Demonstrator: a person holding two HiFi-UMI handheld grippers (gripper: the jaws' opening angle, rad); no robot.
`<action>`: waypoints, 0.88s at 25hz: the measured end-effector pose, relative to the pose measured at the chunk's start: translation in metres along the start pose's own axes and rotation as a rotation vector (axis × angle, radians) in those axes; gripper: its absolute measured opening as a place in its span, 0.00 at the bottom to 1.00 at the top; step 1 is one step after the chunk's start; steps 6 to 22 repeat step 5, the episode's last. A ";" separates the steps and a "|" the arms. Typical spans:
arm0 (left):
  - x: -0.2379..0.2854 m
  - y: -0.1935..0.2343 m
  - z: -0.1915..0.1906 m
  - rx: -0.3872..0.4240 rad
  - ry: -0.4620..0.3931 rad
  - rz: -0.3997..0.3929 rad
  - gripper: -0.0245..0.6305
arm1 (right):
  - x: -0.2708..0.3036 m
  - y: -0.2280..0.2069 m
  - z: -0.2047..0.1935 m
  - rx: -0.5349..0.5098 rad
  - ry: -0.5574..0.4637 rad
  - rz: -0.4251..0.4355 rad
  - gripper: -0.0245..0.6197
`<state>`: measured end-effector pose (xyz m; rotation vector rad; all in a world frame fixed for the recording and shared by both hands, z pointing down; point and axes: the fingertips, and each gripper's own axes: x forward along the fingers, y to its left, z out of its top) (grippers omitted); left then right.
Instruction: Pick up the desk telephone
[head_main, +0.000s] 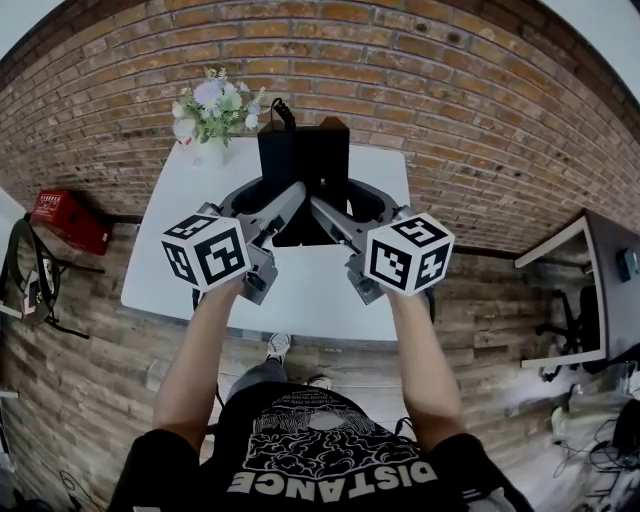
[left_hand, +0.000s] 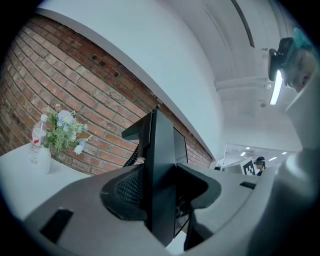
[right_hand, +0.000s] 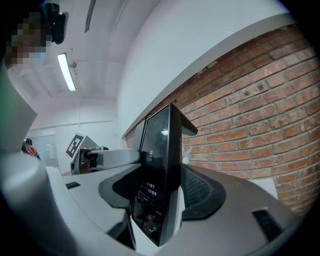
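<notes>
The black desk telephone (head_main: 305, 165) is held over the far half of the white table (head_main: 170, 260), between my two grippers. My left gripper (head_main: 282, 200) is shut on its left edge. My right gripper (head_main: 335, 205) is shut on its right edge. In the left gripper view the telephone (left_hand: 162, 165) stands edge-on and the left gripper (left_hand: 160, 192) has both pads pressed on it. In the right gripper view its glossy face (right_hand: 157, 160) sits clamped in the right gripper (right_hand: 160, 200). Its coiled cord (head_main: 283, 110) shows behind. I cannot tell whether its underside touches the table.
A vase of flowers (head_main: 215, 110) stands at the table's far left corner, close to the telephone. A brick wall (head_main: 450, 90) runs behind the table. A red box (head_main: 68, 220) lies on the floor at left. Another desk (head_main: 600, 290) stands at right.
</notes>
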<state>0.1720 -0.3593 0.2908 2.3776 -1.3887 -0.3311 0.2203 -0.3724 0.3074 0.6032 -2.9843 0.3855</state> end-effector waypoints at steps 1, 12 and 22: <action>0.000 0.000 0.000 -0.001 0.001 0.000 0.33 | 0.000 0.000 -0.001 0.000 0.001 0.000 0.41; -0.003 0.003 -0.001 0.000 0.003 0.003 0.33 | 0.003 0.002 -0.002 0.007 -0.002 -0.001 0.41; -0.003 0.003 -0.001 0.000 0.003 0.003 0.33 | 0.003 0.002 -0.002 0.007 -0.002 -0.001 0.41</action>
